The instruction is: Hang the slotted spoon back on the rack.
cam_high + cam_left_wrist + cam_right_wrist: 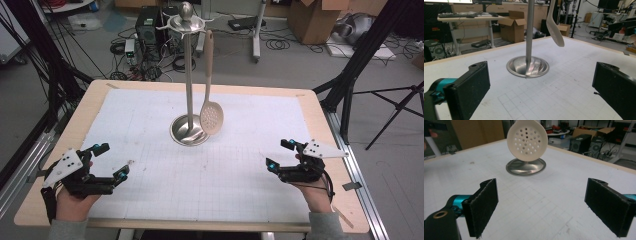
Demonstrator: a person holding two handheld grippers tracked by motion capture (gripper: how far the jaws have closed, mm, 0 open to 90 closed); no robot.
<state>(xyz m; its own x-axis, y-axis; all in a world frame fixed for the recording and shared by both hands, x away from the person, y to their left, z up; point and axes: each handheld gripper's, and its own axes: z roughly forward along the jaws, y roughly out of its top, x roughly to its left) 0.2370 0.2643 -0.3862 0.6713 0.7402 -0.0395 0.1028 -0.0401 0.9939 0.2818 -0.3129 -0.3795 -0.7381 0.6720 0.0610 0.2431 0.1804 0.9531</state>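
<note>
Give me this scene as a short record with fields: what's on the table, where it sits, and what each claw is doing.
surface: table covered by a white grid mat
stand: metal utensil stand, upright, round base on the mat at centre
utensil: beige slotted spoon hanging from the stand's top, bowl down, beside the pole
left claw: open, holding nothing, near the mat's left edge
right claw: open, holding nothing, near the mat's right edge

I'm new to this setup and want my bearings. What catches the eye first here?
A tall metal stand rises mid-table, with a cream slotted spoon hanging from its top hook, bowl just above the round base. Near the table's front edge, the left gripper and right gripper rest open, holding nothing.
</note>
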